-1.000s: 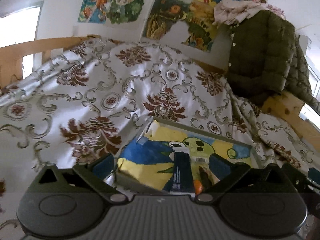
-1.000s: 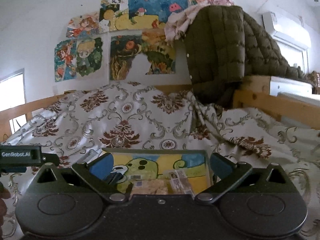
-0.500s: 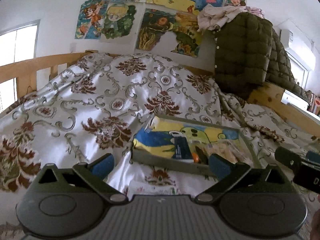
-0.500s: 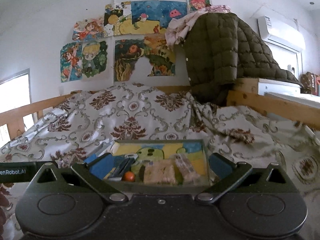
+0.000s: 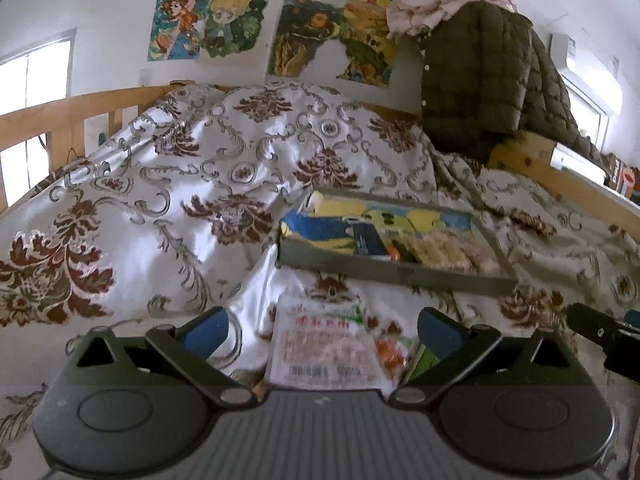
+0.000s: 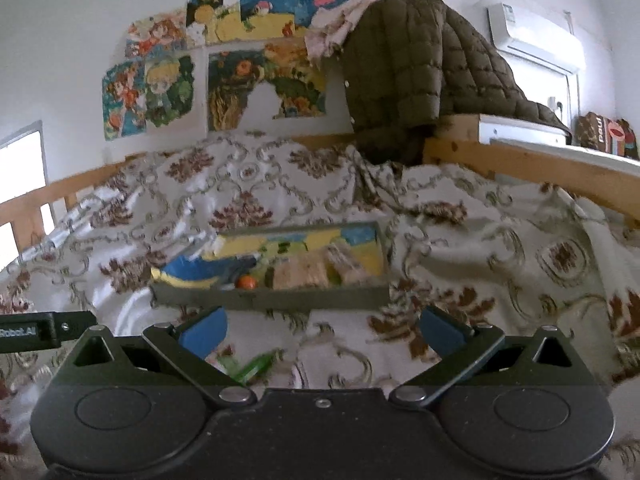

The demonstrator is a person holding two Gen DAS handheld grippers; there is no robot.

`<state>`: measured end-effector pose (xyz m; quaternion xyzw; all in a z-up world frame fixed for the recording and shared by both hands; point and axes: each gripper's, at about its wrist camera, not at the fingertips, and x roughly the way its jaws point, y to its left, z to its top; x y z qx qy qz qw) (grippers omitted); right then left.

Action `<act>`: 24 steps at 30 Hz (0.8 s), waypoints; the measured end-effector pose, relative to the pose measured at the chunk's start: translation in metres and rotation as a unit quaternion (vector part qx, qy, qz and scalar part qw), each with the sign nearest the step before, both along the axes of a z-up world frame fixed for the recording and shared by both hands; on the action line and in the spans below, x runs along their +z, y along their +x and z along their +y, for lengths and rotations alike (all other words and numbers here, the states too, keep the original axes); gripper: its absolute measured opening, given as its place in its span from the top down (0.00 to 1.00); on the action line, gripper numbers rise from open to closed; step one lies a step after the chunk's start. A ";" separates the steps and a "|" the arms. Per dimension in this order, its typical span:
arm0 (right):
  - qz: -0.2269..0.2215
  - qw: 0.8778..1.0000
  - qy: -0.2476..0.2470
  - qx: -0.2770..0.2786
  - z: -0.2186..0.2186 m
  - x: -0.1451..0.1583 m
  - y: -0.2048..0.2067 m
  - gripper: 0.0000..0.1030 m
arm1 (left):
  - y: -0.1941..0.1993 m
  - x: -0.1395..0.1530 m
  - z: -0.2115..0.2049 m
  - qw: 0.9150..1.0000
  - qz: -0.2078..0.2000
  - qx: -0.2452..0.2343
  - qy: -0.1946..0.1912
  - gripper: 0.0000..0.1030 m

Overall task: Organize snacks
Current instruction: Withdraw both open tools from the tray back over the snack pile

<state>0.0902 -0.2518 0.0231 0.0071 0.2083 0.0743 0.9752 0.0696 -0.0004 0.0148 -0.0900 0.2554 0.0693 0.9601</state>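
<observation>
The left gripper (image 5: 322, 330) was wide open and held nothing. Between its blue fingers (image 5: 204, 330), just ahead of the tool, a white snack packet (image 5: 324, 354) with red print lay on the patterned bedspread (image 5: 160, 184). Farther ahead stood a shallow tray (image 5: 384, 270) with a dark packet, a small orange thing and pale snacks inside.

The right gripper (image 6: 322, 330) was also wide open and empty. Near its left finger lay a green wrapper (image 6: 256, 364). The same tray (image 6: 272, 298) was ahead. Beyond it, a dark quilted jacket (image 6: 404, 80) hung over the wooden rail.
</observation>
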 end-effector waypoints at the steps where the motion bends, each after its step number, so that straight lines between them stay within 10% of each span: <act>1: 0.005 1.000 0.000 -0.002 0.000 -0.001 -0.002 0.01 | -0.003 -0.002 0.000 1.000 0.002 -0.001 0.003 0.00; 24: 0.076 0.996 -0.031 0.032 0.029 -0.028 -0.021 0.01 | -0.037 -0.015 0.010 0.997 0.033 0.004 0.069 0.00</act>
